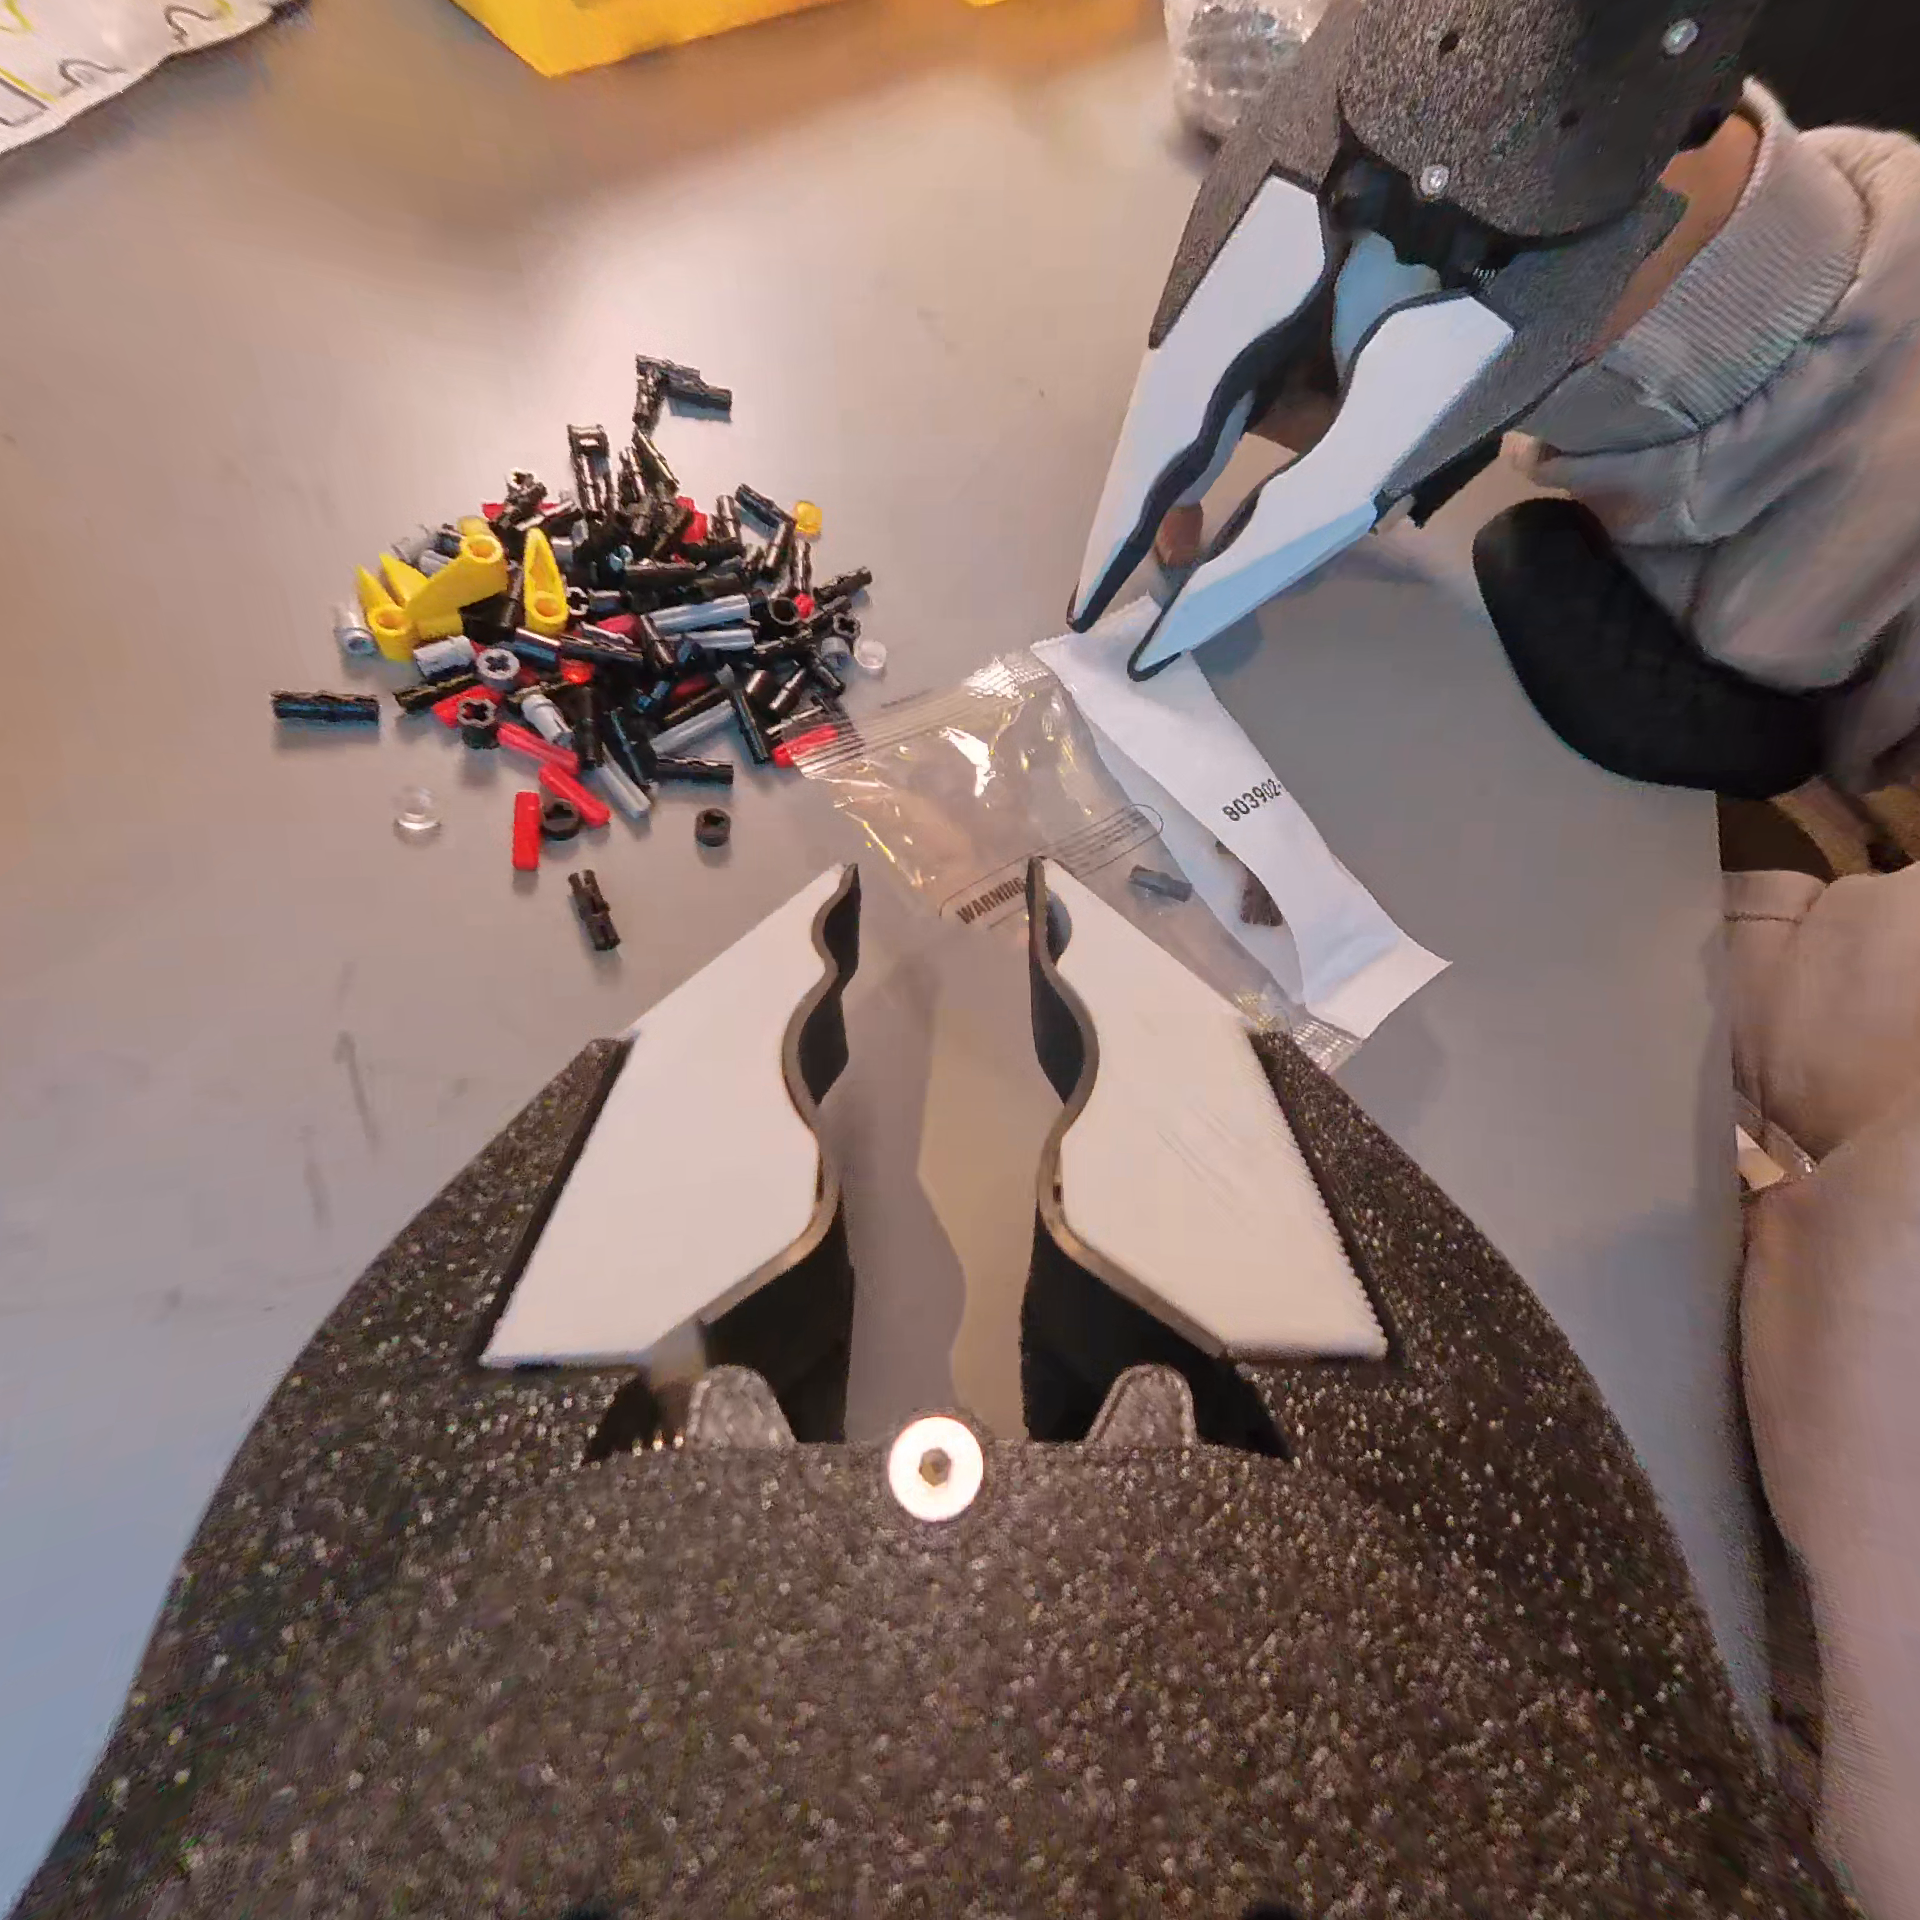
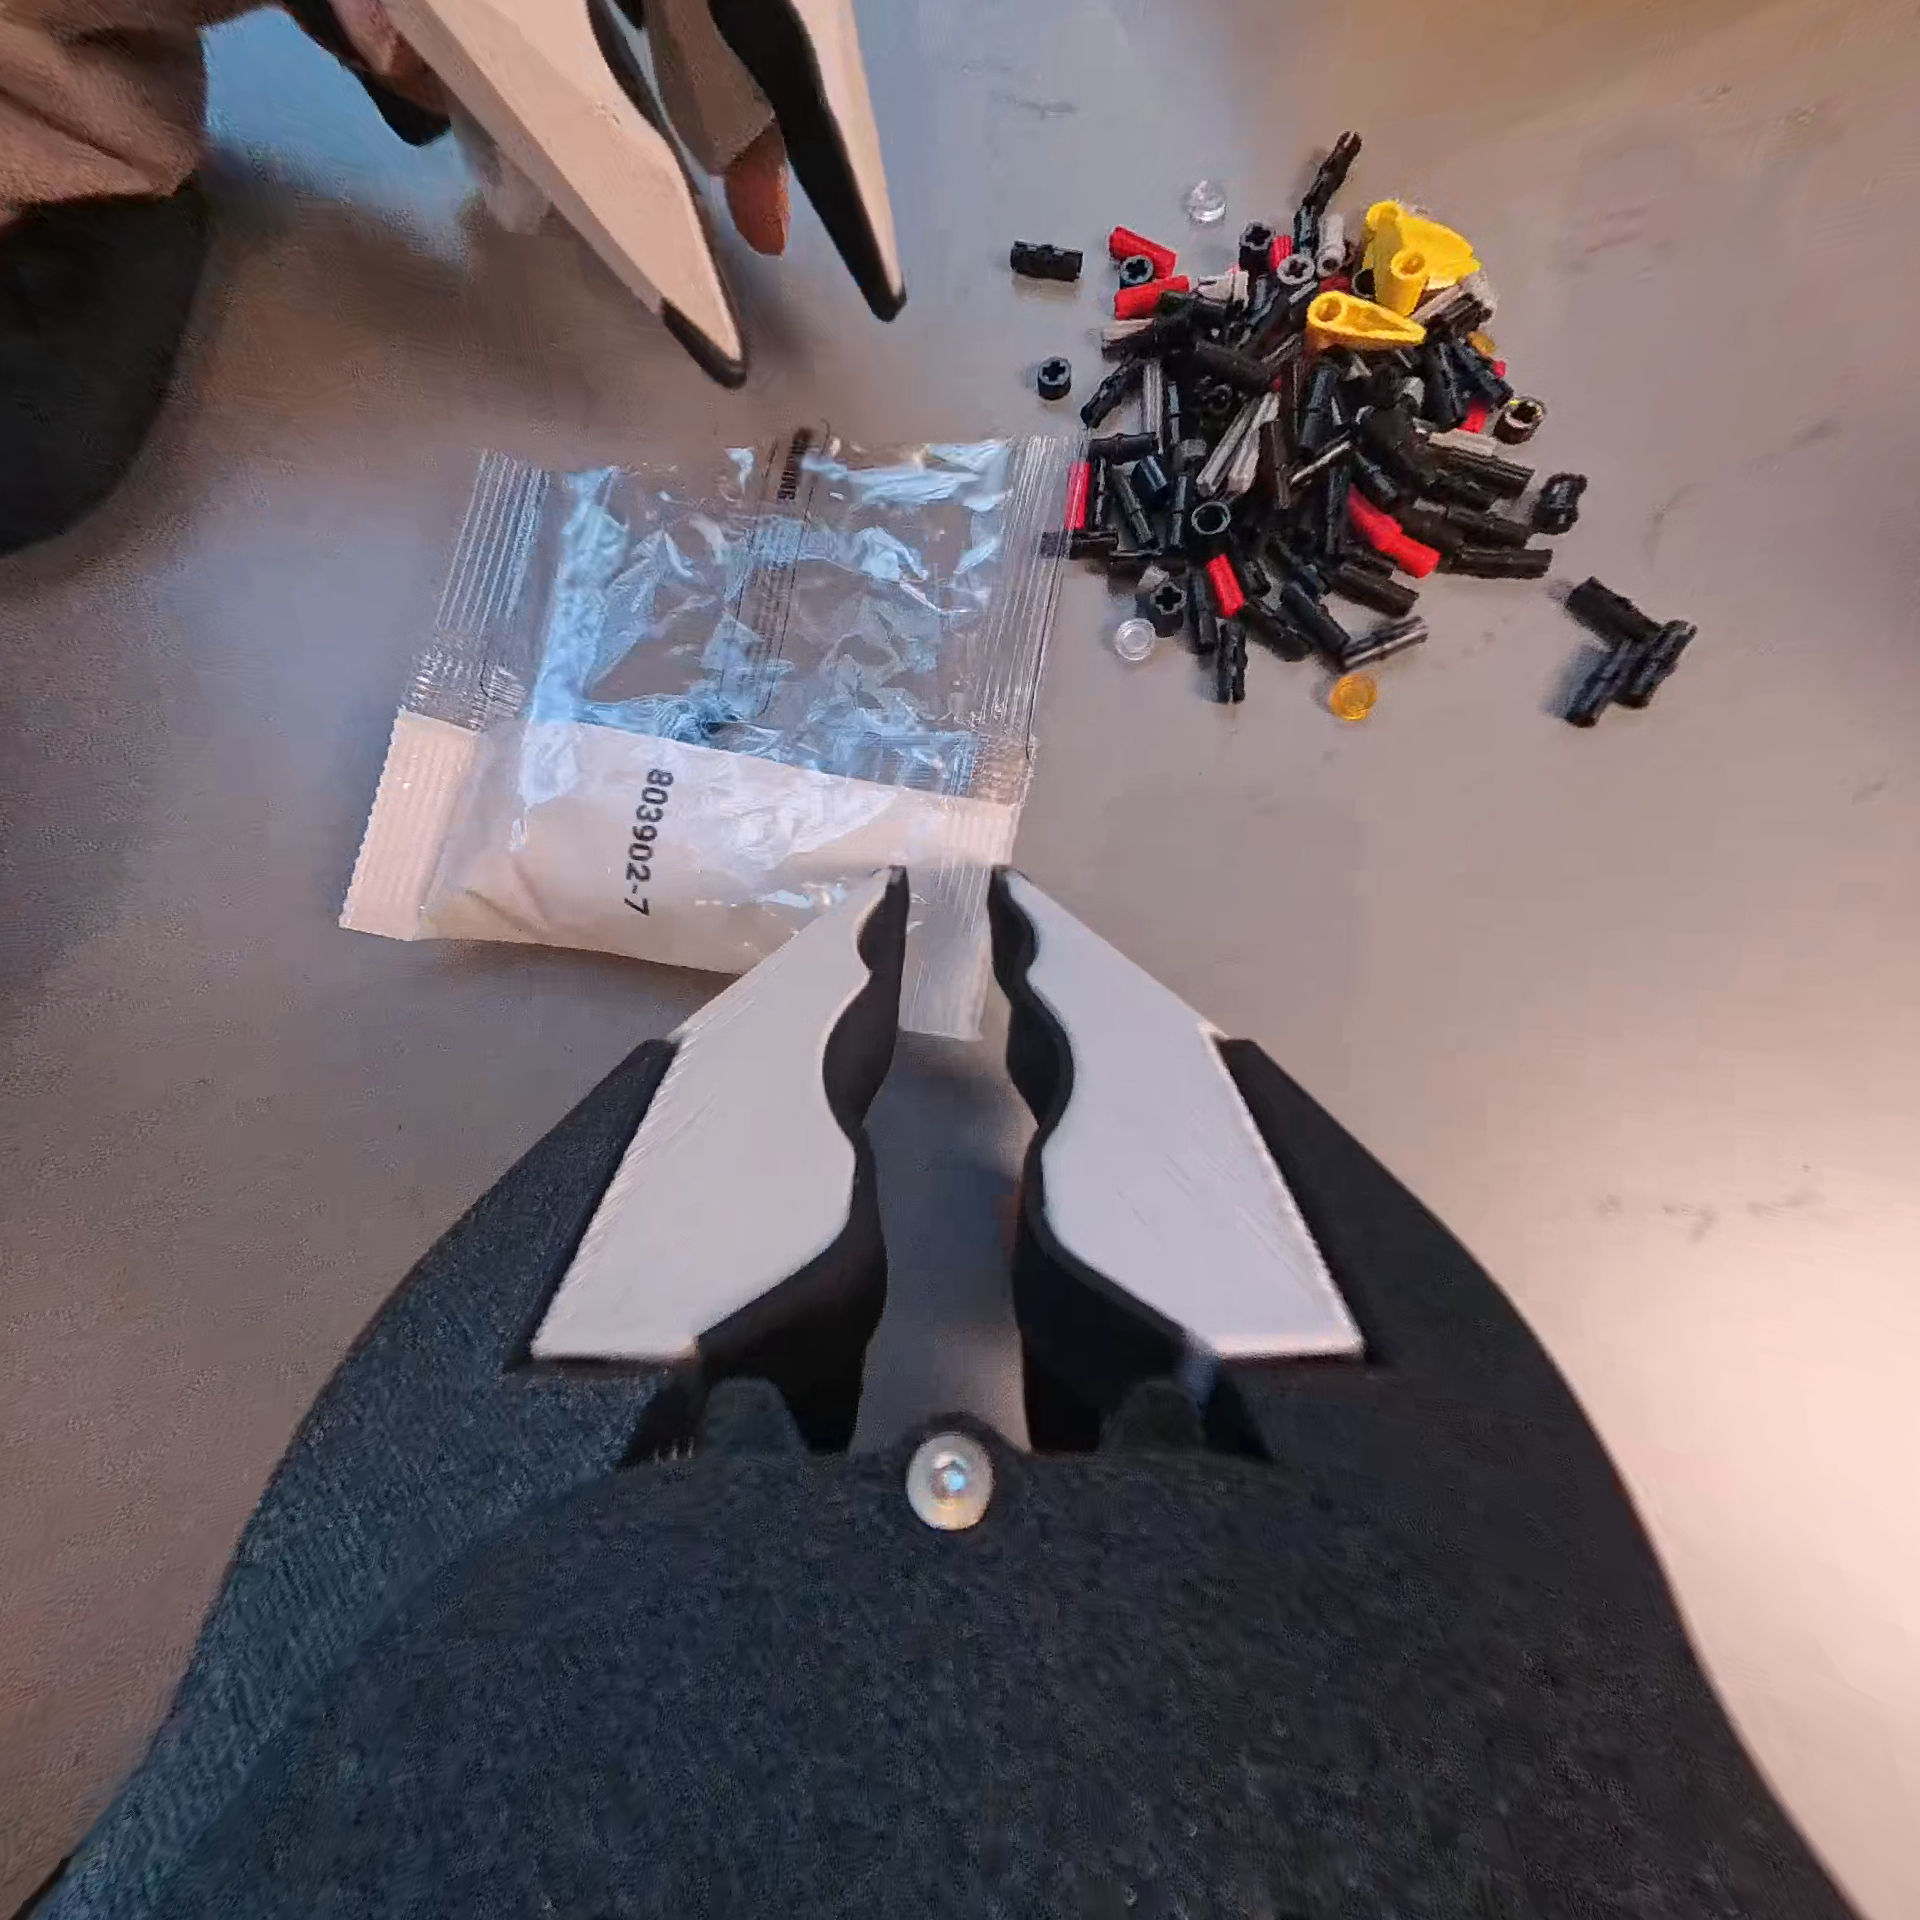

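Observation:
A clear plastic bag (image 1: 997, 769) with a white end lies on the grey table (image 1: 312, 260), with two or three small dark pieces still inside. It also shows in the right wrist view (image 2: 727, 644). Beside its mouth is a pile of small black, red, grey and yellow building pieces (image 1: 623, 623), also in the right wrist view (image 2: 1320, 447). My left gripper (image 1: 943, 873) is open and empty, just above the bag's clear side; the right wrist view shows it too (image 2: 805, 335). My right gripper (image 2: 945, 878) is slightly open, its tips straddling the bag's white-end corner; the left wrist view shows it as well (image 1: 1114, 646).
A yellow packet (image 1: 623, 31), a printed white sheet (image 1: 83, 62) and another clear bag of parts (image 1: 1226, 62) lie at the table's far edge. A person's grey sleeve (image 1: 1745, 395) and a black padded object (image 1: 1621, 655) are at the right. Tip to tip, the grippers are about 11 cm apart.

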Demonstrator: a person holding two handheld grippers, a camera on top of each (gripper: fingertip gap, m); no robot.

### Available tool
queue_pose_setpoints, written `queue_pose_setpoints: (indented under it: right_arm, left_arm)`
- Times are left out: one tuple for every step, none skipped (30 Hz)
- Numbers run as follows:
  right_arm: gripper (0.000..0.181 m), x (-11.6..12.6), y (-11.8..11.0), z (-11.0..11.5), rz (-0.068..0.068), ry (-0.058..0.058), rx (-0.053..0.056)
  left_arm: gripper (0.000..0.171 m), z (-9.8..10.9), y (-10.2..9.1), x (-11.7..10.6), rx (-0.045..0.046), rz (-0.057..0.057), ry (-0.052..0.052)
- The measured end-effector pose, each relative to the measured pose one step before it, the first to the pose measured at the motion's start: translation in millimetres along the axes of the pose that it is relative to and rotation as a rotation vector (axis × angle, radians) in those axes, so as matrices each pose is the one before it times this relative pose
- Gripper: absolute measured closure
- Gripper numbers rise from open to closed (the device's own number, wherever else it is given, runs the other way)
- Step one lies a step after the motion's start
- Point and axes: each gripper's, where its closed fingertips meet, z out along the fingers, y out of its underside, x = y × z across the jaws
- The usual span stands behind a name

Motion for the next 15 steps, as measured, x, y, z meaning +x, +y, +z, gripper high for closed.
queue_pose_setpoints:
  right_arm:
    - [0.174,-1.17,0.61,1.11,-0.0004,0.0015,-0.0092]
    - [0.181,-0.77,0.39,1.3,-0.0046,0.0039,-0.0062]
    - [0.181,-0.81,0.08,0.85,-0.004,0.0019,-0.0043]
    - [0.181,-0.28,-0.1,0.06,-0.0045,0.0032,-0.0032]
    - [0.181,-0.16,0.05,-0.36,-0.0058,0.0007,-0.0019]
    - [0.181,-0.84,0.16,-0.91,-0.0038,-0.0056,0.0003]
    - [0.181,-0.84,-0.93,-1.75,-0.0024,-0.0087,0.0069]
    - [0.181,-0.48,-2.4,-2.49,-0.0029,-0.0061,0.0164]
    - [0.181,0.92,-2.74,-2.59,0.0028,0.0005,0.0172]
    - [0.181,1.04,-2.99,-2.46,0.0008,0.0026,0.0189]
    - [0.181,0.12,-2.46,-1.88,-0.0008,-0.0026,0.0155]
    - [0.181,-0.58,-0.79,-0.91,0.0012,-0.0055,0.0068]
    - [0.178,-1.23,0.14,0.2,0.0004,-0.0088,0.0011]
    - [0.174,-1.99,1.38,1.07,0.0011,-0.0127,-0.0058]
    - [0.172,-1.82,2.42,1.94,0.001,-0.0104,-0.0118]
  left_arm:
    - [0.141,1.38,2.63,3.26,-0.01862,-0.0035,0.0127]
    - [0.141,0.36,1.38,4.23,-0.01144,-0.0025,0.0186]
    - [0.141,-0.32,0.53,3.19,-0.00624,-0.0023,0.0132]
    - [0.141,-1.15,0.16,1.0,-0.00381,-0.0007,0.0004]
    - [0.141,-1.76,0.66,-0.08,-0.00512,0.0005,-0.0037]
    - [0.14,-1.83,1.06,-0.35,-0.00531,-0.0055,-0.0016]
    - [0.137,-1.47,1.62,-0.07,-0.00606,-0.015,0.0056]
    - [0.133,-0.47,2.48,0.32,-0.00927,-0.0231,0.011]
    - [0.128,0.84,3.1,0.7,-0.01271,-0.0245,0.0137]
    - [0.124,2.31,3.18,2.11,-0.01364,-0.0196,0.0195]
    - [0.123,3.6,3.3,2.57,-0.01793,-0.0165,0.0176]
    - [0.128,3.9,1.77,1.59,-0.01399,-0.0152,0.0058]
    - [0.133,2.69,-1.89,0.58,0.00414,-0.0115,-0.007]
    - [0.137,2.25,-0.95,0.47,-0.00095,-0.0062,-0.0124]
    - [0.141,2.33,0.96,1.12,-0.01093,0.0034,-0.0092]
